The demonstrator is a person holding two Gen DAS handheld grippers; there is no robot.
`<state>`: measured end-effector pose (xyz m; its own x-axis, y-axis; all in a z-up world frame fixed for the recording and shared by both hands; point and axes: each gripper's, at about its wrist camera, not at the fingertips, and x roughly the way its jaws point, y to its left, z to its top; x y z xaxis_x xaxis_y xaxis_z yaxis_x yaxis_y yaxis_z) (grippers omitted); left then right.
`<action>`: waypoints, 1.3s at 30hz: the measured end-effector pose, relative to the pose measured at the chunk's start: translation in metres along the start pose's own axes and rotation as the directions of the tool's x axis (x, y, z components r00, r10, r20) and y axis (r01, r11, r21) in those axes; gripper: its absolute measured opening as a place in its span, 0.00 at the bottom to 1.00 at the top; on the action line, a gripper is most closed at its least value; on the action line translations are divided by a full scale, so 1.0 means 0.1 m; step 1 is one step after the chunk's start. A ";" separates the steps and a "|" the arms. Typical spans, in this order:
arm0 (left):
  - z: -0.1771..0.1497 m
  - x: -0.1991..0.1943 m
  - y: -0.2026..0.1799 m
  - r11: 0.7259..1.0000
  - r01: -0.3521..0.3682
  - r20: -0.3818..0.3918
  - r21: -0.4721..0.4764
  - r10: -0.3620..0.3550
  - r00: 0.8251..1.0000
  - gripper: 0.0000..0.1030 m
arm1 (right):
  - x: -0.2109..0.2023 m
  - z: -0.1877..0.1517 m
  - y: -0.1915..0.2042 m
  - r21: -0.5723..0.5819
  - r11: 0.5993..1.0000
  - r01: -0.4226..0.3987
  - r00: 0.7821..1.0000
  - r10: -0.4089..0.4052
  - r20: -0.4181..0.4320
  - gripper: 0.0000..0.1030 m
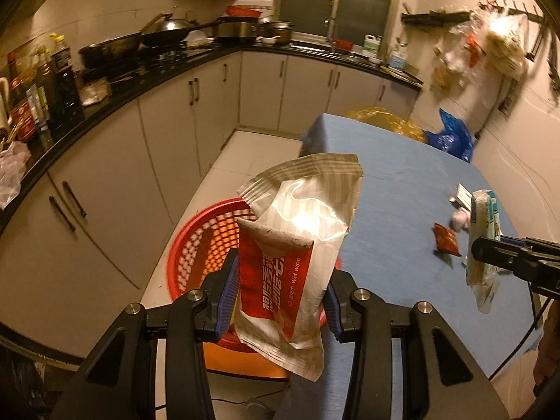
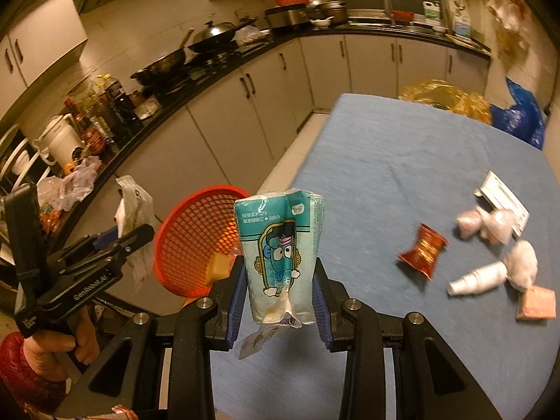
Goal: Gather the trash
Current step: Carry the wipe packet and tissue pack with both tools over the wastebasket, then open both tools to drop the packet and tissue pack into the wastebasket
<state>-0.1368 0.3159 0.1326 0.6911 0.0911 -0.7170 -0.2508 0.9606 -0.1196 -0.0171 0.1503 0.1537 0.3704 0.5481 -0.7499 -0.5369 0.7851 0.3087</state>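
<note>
The left gripper [image 1: 280,297] is clamped on a silver and red wet wipe packet [image 1: 290,255] printed "Wet wipe", held above the red mesh basket [image 1: 206,241] on the floor. The right gripper [image 2: 278,297] pinches a teal cartoon wrapper [image 2: 280,255] over the blue table [image 2: 402,161], where more trash lies farther off.

woks [image 1: 164,33] and sauce bottles [image 1: 63,70] on the black counter [image 1: 182,66]

The red-and-silver packet [image 1: 290,262] read "Wet wipe", and the left tool's [image 2: 140,234] black body bore "GenRobot.ai".
</note>
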 end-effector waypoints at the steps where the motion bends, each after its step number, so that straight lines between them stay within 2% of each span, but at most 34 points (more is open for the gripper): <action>1: 0.00 0.00 0.03 1.000 -0.005 -0.001 -0.005 0.005 1.000 0.40 | 0.02 0.03 0.04 -0.006 1.000 -0.009 1.000 0.009 -0.002 0.36; 14: 0.02 0.17 0.32 0.998 -0.038 -0.026 -0.053 0.037 0.999 0.40 | 0.54 0.31 0.40 -0.032 0.995 -0.090 0.993 0.087 -0.084 0.37; 30: -0.02 0.51 0.46 0.997 -0.034 -0.089 -0.073 0.028 0.996 0.40 | 1.19 0.43 0.47 0.016 0.989 -0.149 0.968 0.149 -0.200 0.40; 33: -0.01 0.52 0.46 0.997 -0.037 -0.087 -0.075 0.030 0.996 0.40 | 1.26 0.46 0.50 0.016 0.988 -0.151 0.968 0.151 -0.201 0.44; 36: 0.00 0.53 0.48 0.995 -0.038 -0.086 -0.090 0.030 0.996 0.45 | 1.29 0.51 0.51 0.019 0.988 -0.151 0.969 0.152 -0.196 0.51; 39: 0.01 0.51 0.50 0.994 -0.040 -0.080 -0.103 0.031 0.996 0.57 | 1.27 0.55 0.49 0.032 0.987 -0.157 0.970 0.160 -0.184 0.53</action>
<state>-0.1131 0.3689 0.0909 0.6264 0.0999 -0.7731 -0.3463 0.9242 -0.1612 0.0451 0.2738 0.1058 0.1334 0.6043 -0.7855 -0.5639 0.6980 0.4413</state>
